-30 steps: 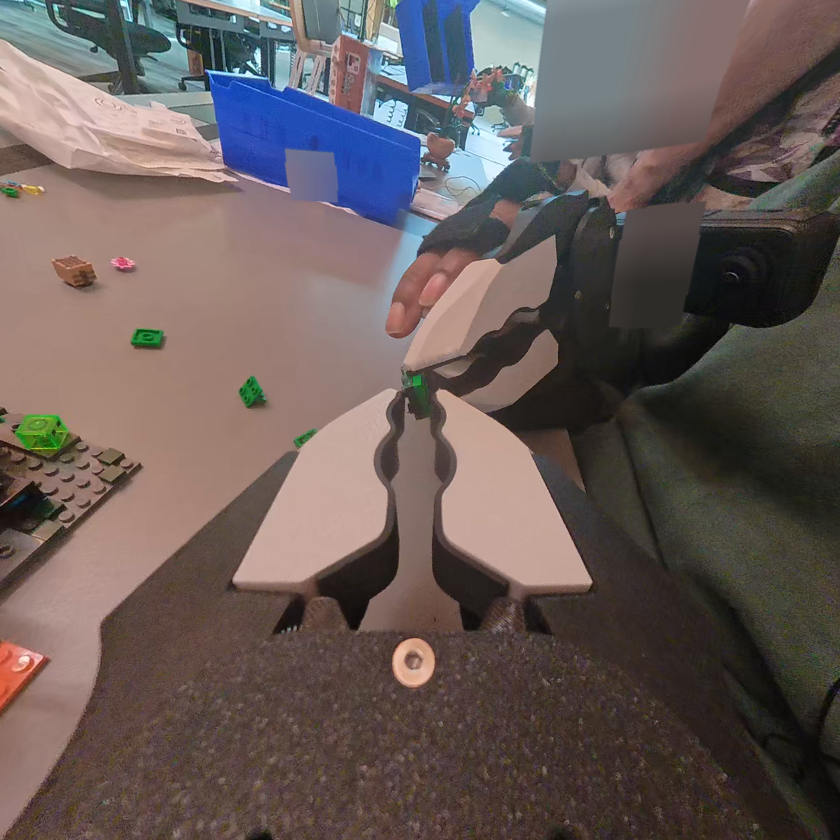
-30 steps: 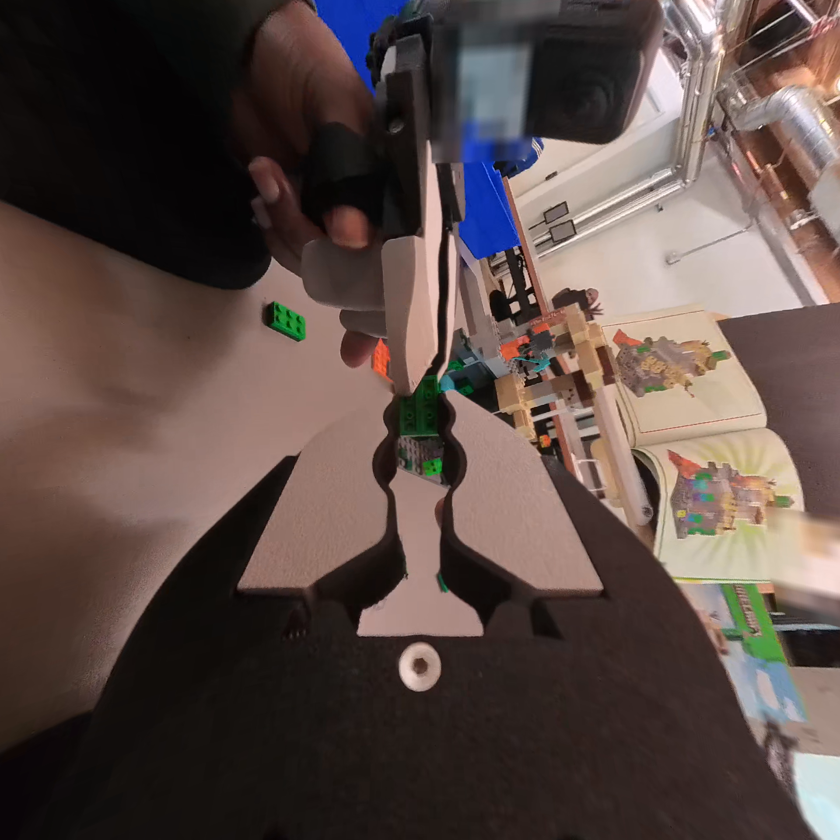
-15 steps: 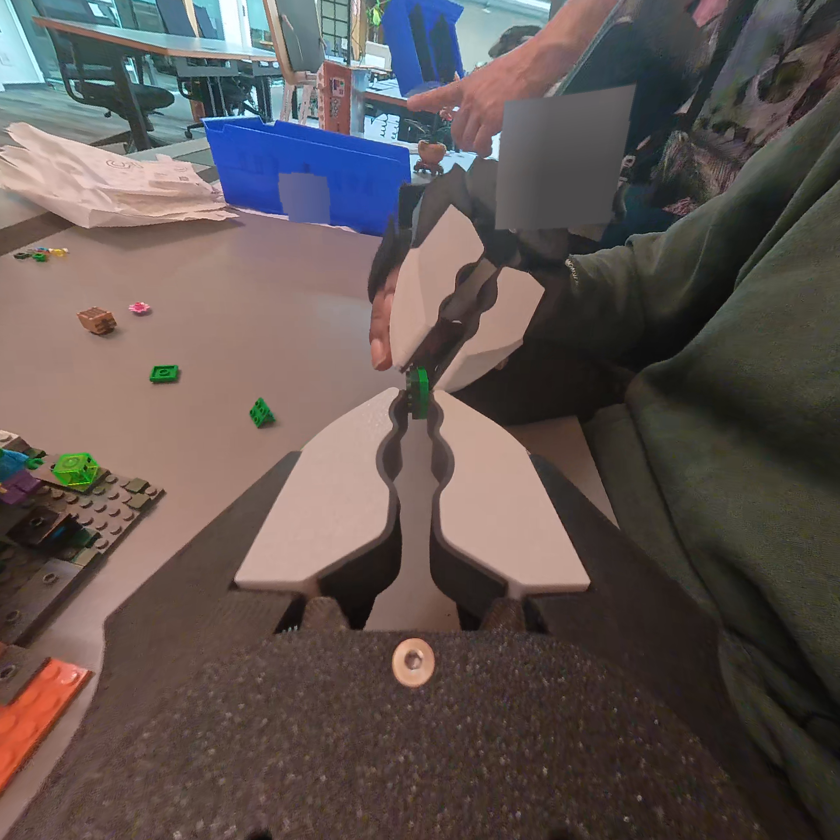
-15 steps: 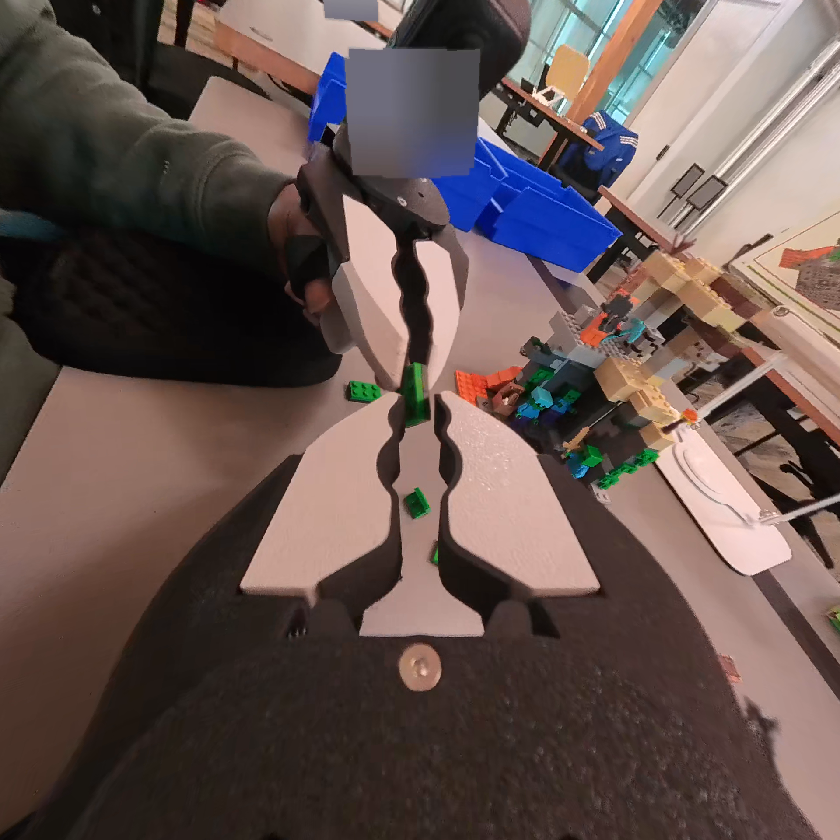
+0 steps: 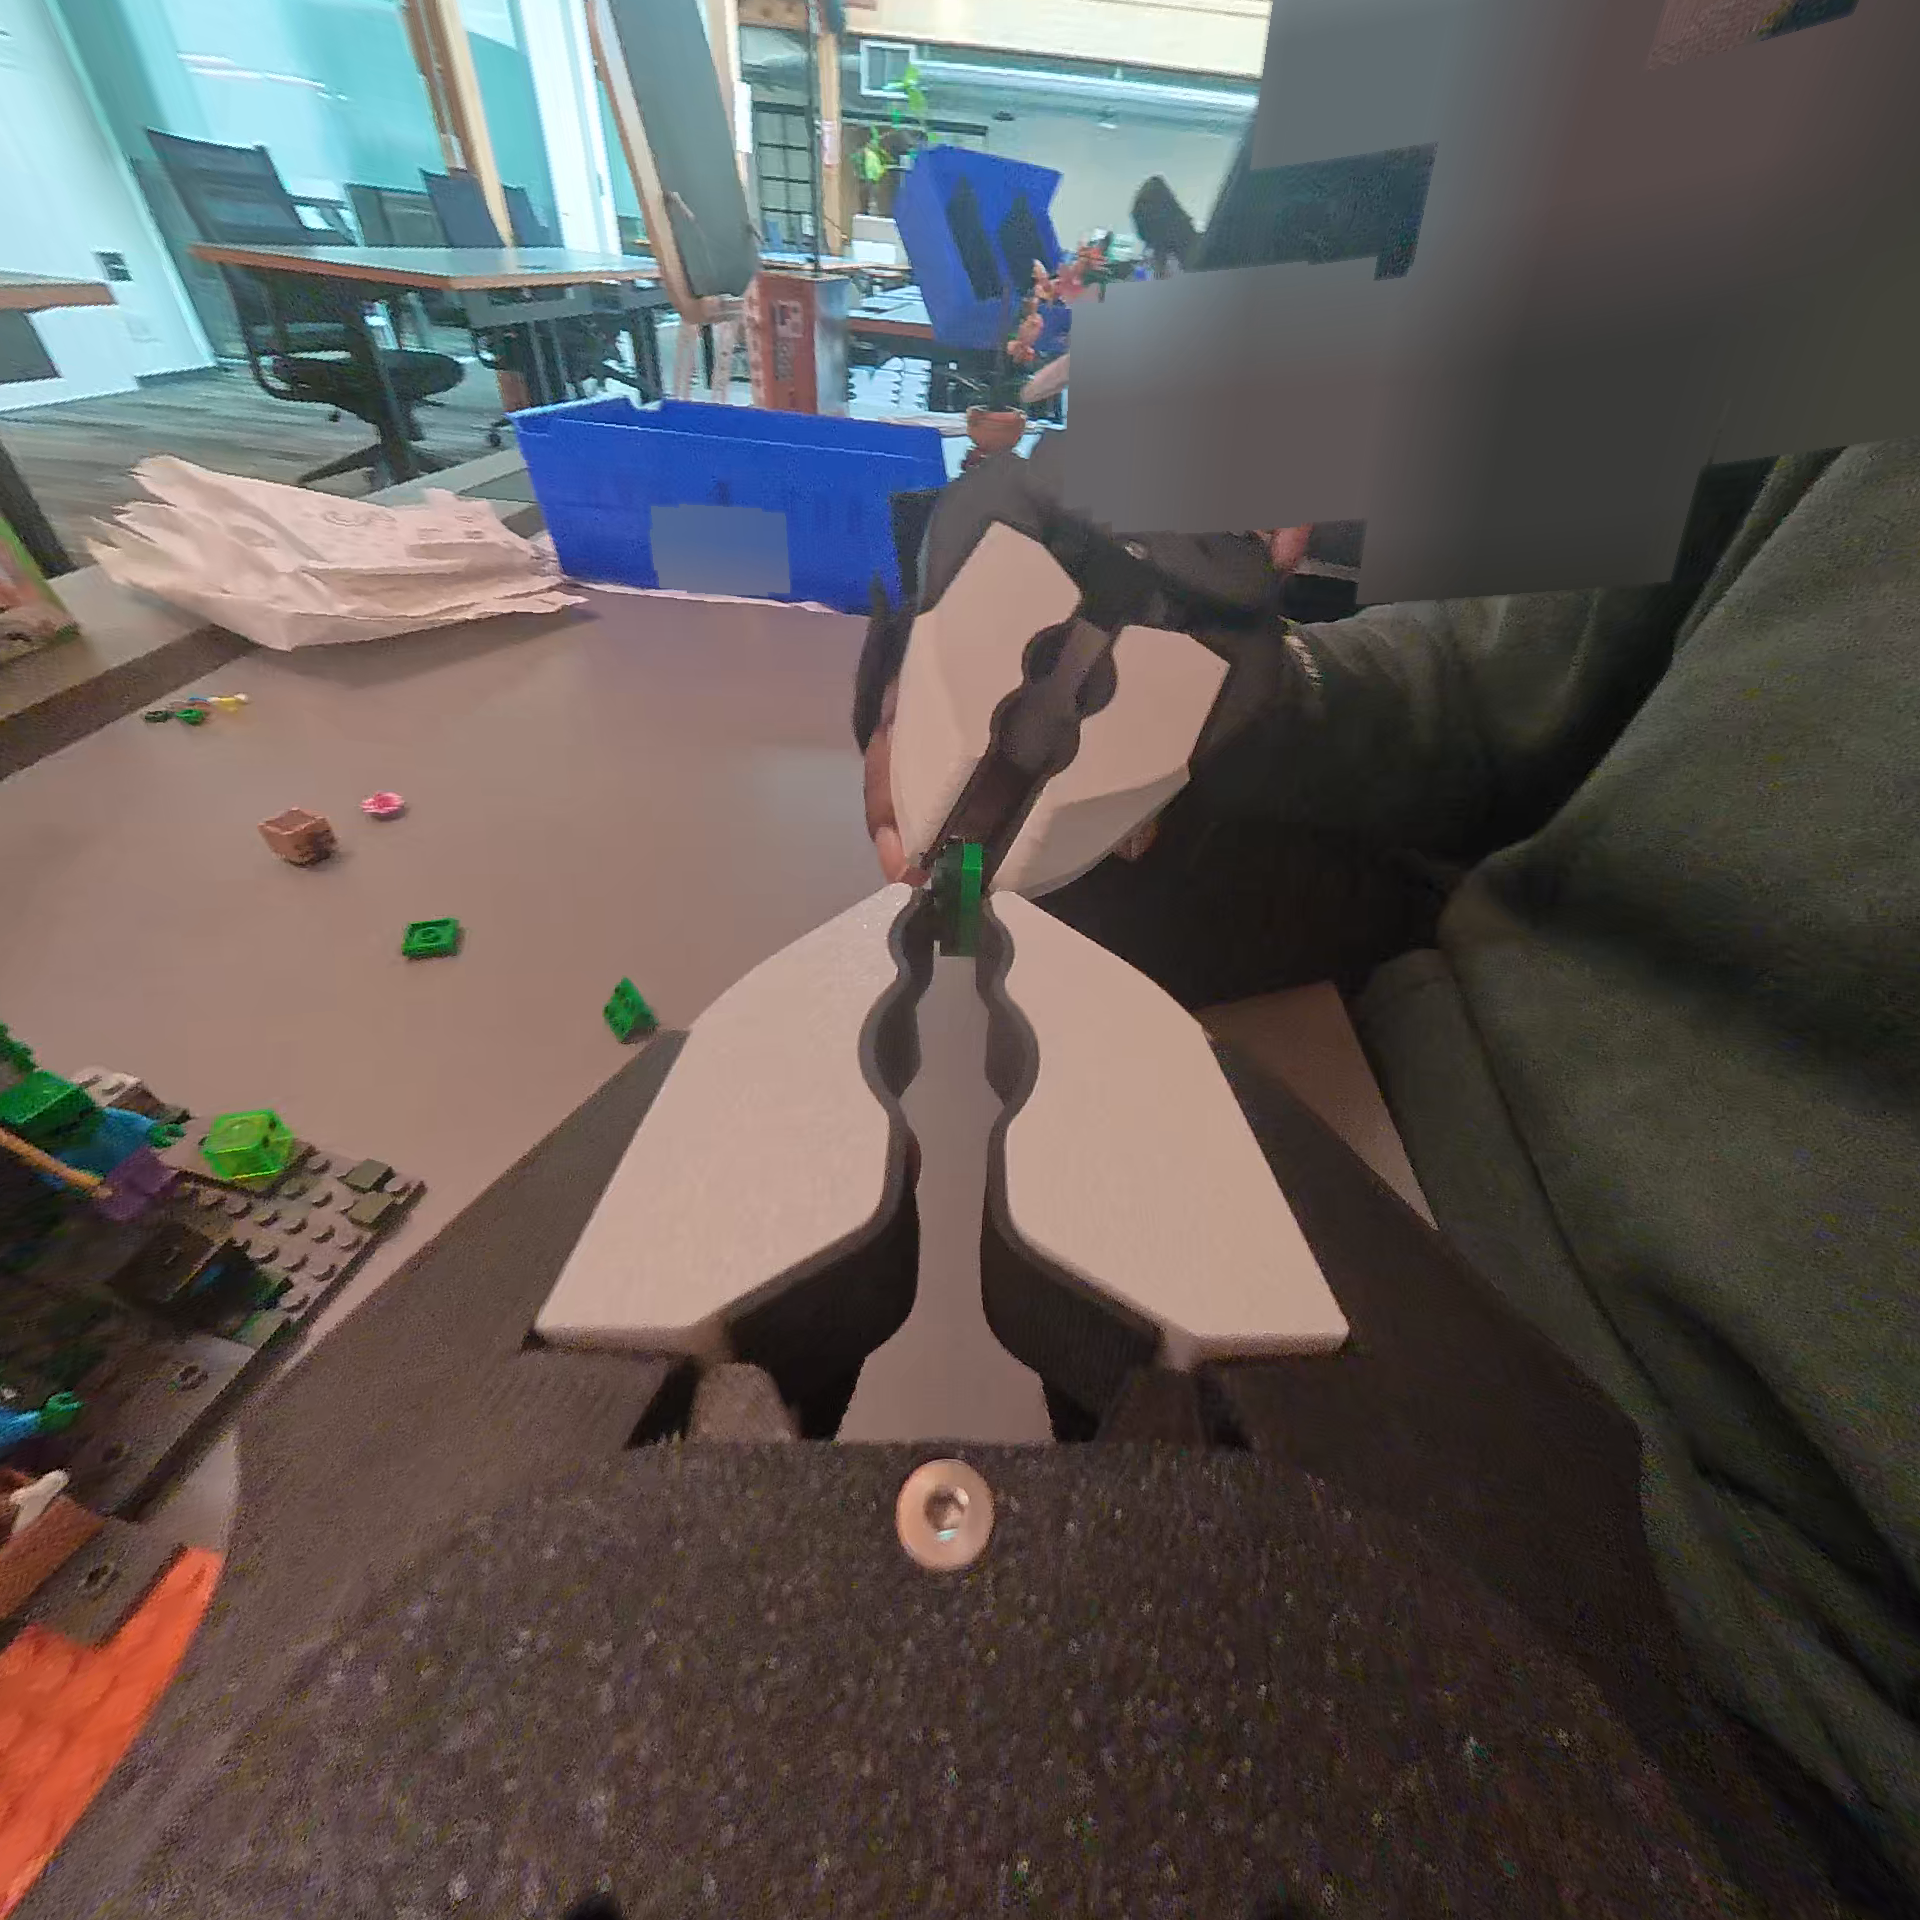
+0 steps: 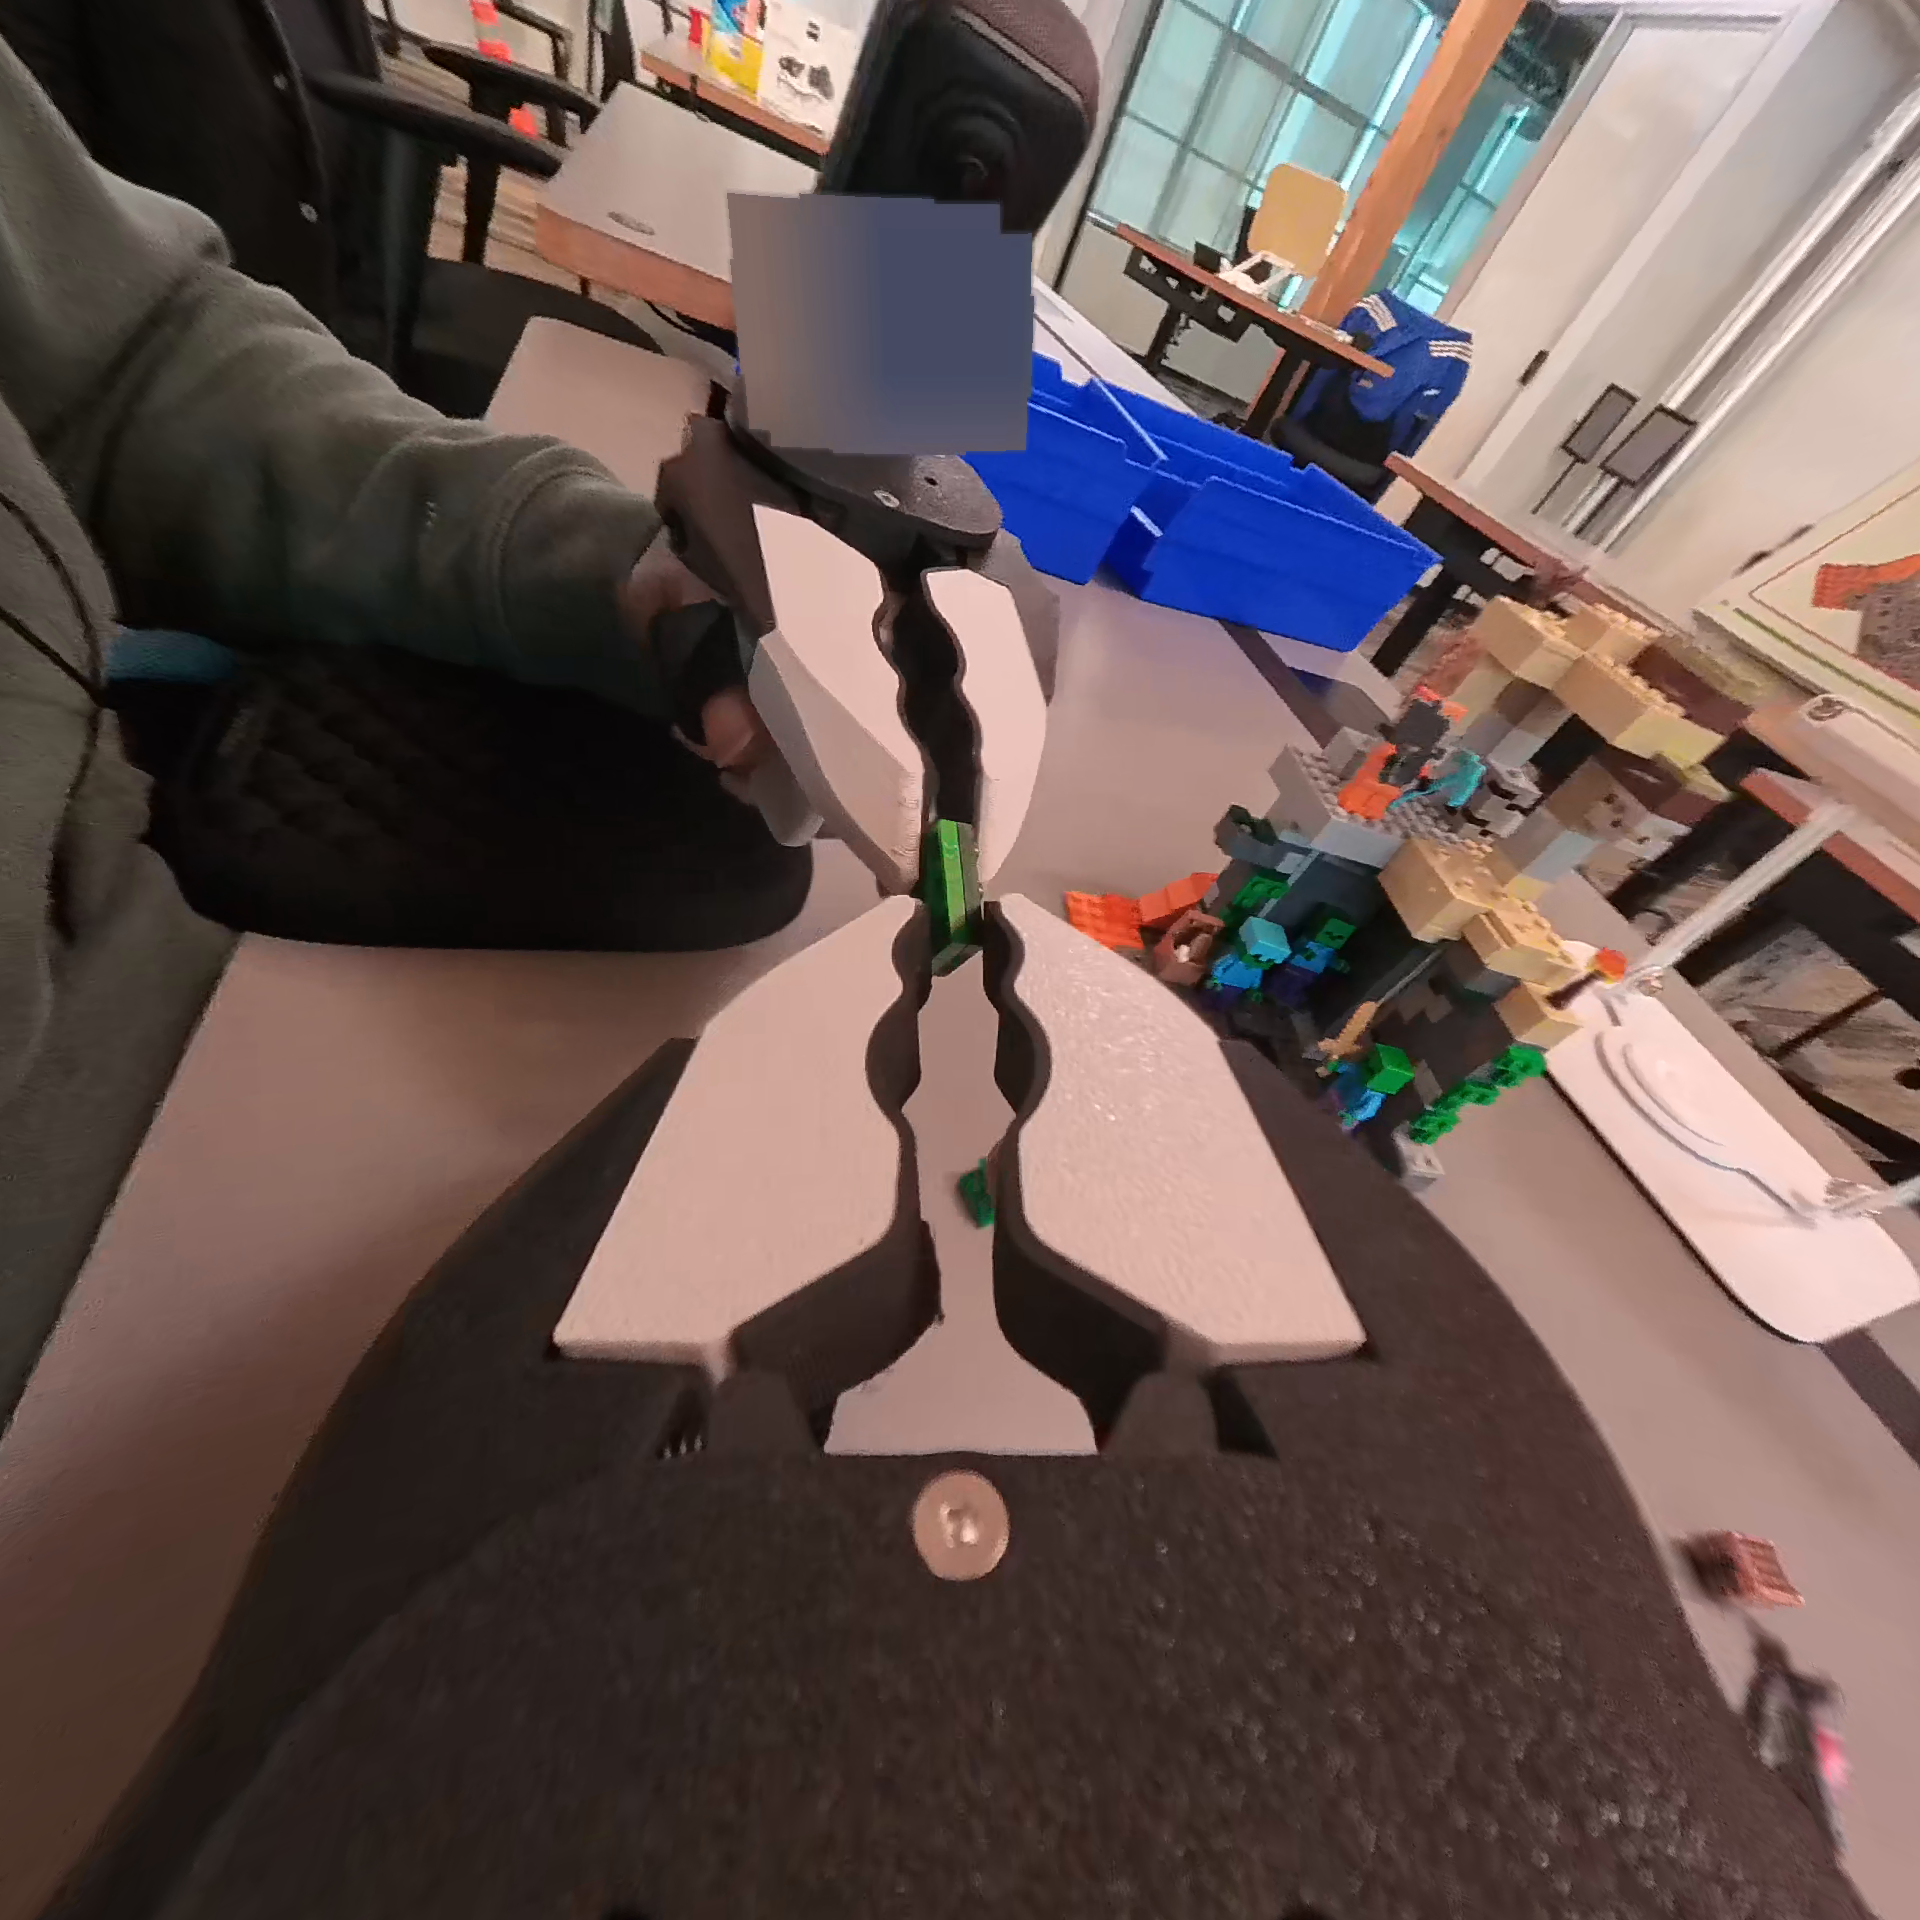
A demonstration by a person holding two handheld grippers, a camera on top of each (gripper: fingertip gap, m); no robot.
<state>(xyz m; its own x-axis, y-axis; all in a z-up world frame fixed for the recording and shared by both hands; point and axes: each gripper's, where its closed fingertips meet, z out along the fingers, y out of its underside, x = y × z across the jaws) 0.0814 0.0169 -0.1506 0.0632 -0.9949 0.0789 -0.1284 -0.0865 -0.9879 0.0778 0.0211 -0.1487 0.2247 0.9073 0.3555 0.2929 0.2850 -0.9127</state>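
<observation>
My left gripper [image 5: 951, 920] and my right gripper [image 6: 951, 930] meet tip to tip above the grey table [image 5: 623, 790]. A small green brick [image 5: 961, 894] stands on edge between them, and both grippers are shut on it, one at each end. In the left wrist view the right gripper [image 5: 971, 862] comes down from above. In the right wrist view the left gripper [image 6: 940, 831] comes down onto the same green brick [image 6: 948, 883]. A gloved hand and a green sleeve [image 6: 312, 499] hold the left gripper. Whether the brick is one piece or two joined is unclear.
Loose green plates [image 5: 431, 938] [image 5: 629, 1008], a brown block [image 5: 298, 836] and a pink flower piece [image 5: 382, 803] lie on the table. A dark studded baseplate [image 5: 312, 1216] is at the left. Blue bins [image 6: 1247, 530], a large brick build [image 6: 1455, 862] and a white tray [image 6: 1714, 1174] stand at the right. The tips of both grippers are at nearly the same place.
Both grippers have stayed shut on the green brick. The pair has turned: the right gripper swung from lying sideways to pointing down from above, and both views have levelled out.
</observation>
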